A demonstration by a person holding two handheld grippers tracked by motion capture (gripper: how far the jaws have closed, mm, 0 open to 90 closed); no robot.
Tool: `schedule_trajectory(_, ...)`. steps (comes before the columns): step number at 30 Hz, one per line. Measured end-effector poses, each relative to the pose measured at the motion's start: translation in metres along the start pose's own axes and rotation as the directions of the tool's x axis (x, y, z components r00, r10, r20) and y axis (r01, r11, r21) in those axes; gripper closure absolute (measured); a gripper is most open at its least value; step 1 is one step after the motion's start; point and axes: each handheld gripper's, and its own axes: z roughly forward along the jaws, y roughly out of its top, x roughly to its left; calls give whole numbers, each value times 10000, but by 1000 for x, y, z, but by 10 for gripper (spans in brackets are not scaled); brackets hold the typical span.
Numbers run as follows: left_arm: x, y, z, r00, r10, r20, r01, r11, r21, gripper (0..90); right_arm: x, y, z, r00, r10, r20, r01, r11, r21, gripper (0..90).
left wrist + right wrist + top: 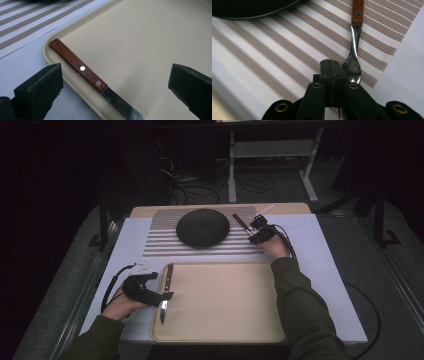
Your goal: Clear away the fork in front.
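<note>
Right, I have two pieces of cutlery in play. My right hand-held gripper (259, 231) sits at the far right corner of the brown-and-white striped woven placemat (165, 245), jaws pressed together with nothing between them, just beside the bowl of the wooden-handled steel spoon (354, 53). That spoon lies flat on the mat, right of the round dark domed lid-like dish (202, 227), handle pointing to the tabletop's far edge. My left hand-held gripper (159, 296) hovers with jaws wide apart over the near left edge of the flat beige plastic tray (225, 300), straddling the wooden-handled steel table knife (85, 71), touching nothing.

I judge both pieces light, rigid and thin, lying nearly flush with what carries them, so pads may skid off. The polished steel looks slippery; the riveted wooden handles offer more friction and thickness, so I would take hold there, across the handle's width near the rivets. The knife rests along the tray's raised rim, which may obstruct one jaw. The textured mat should keep the spoon from sliding.
</note>
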Motion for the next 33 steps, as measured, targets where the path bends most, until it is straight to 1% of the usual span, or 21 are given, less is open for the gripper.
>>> schedule_trajectory(3, -1, 0, 0, 10000, 17, -14, -17, 10000, -17, 0, 1, -9, -14, 9999, -50, -156, 46, 9997, -241, 892)
schedule_trajectory(4, -1, 1, -1, 10000, 11, -20, -11, 10000, -25, 0, 1, -13, -19, 9998, -48, -204, 41, 9994, -352, 878)
schedule_trajectory(7, 0, 0, 0, 10000, 31, -39, -31, 10000, -5, 0, 1, -26, -32, 9990, 44, -442, -72, 9979, -641, 790)
schedule_trajectory(9, 0, 0, 0, 10000, 52, -58, -52, 10000, 15, 0, 2, -35, -40, 9985, -8, -544, -32, 9973, -735, 711)
schedule_trajectory(11, 1, 0, 0, 9999, 87, -71, -87, 10000, 33, 0, 5, -45, -48, 9979, -21, -641, -36, 9960, -893, 670)
schedule_trajectory(13, 1, 0, 0, 9999, 120, -90, -120, 9999, 25, 0, 8, -55, -56, 9970, -85, -775, 1, 9942, -1080, 602)
schedule_trajectory(14, 1, 0, 0, 9999, 134, -102, -134, 9999, 21, 0, 10, -60, -59, 9964, -70, -842, -21, 9943, -1070, 562)
schedule_trajectory(15, 2, 0, 0, 9999, 137, -96, -137, 9999, 13, 0, 12, -65, -61, 9966, -160, -814, 74, 9945, -1041, 521)
schedule_trajectory(16, 2, 0, 0, 9999, 145, -92, -145, 9999, 15, 0, 14, -69, -64, 9967, -220, -787, 137, 9944, -1049, 490)
schedule_trajectory(18, 2, 0, 0, 9998, 150, -91, -150, 9999, -14, 0, 18, -78, -70, 9958, -233, -883, 132, 9934, -1136, 439)
schedule_trajectory(23, 4, 0, -1, 9998, 151, -107, -152, 9998, -96, 0, 29, -98, -79, 9948, -282, -981, 151, 9912, -1319, 327)
schedule_trajectory(24, 4, 0, -2, 9998, 138, -126, -140, 9999, -101, 0, 31, -102, -80, 9949, -290, -961, 156, 9903, -1379, 312)
schedule_trajectory(25, 4, 0, -2, 9998, 138, -126, -140, 9999, -101, 0, 31, -102, -80, 9949, -290, -961, 156, 9903, -1379, 312)
schedule_trajectory(26, 6, 0, -2, 9998, 143, -133, -145, 9998, -138, 0, 37, -112, -82, 9952, -331, -922, 199, 9899, -1401, 261)
schedule_trajectory(28, 7, 0, -2, 9998, 133, -140, -135, 9998, -168, 0, 41, -119, -84, 9953, -319, -915, 187, 9897, -1421, 229)
schedule_trajectory(29, 7, 0, -2, 9998, 133, -140, -135, 9998, -168, 0, 41, -119, -84, 9953, -319, -915, 187, 9897, -1421, 229)
schedule_trajectory(30, 7, 0, -3, 9998, 146, -140, -148, 9997, -200, 0, 43, -122, -84, 9953, -358, -902, 224, 9891, -1459, 205)
schedule_trajectory(31, 7, 0, -3, 9998, 149, -143, -152, 9997, -202, 0, 47, -131, -86, 9963, -264, -819, 137, 9882, -1526, 165)
schedule_trajectory(33, 8, -1, -3, 9998, 156, -141, -160, 9995, -254, 0, 51, -139, -88, 9969, -251, -748, 130, 9874, -1576, 139)
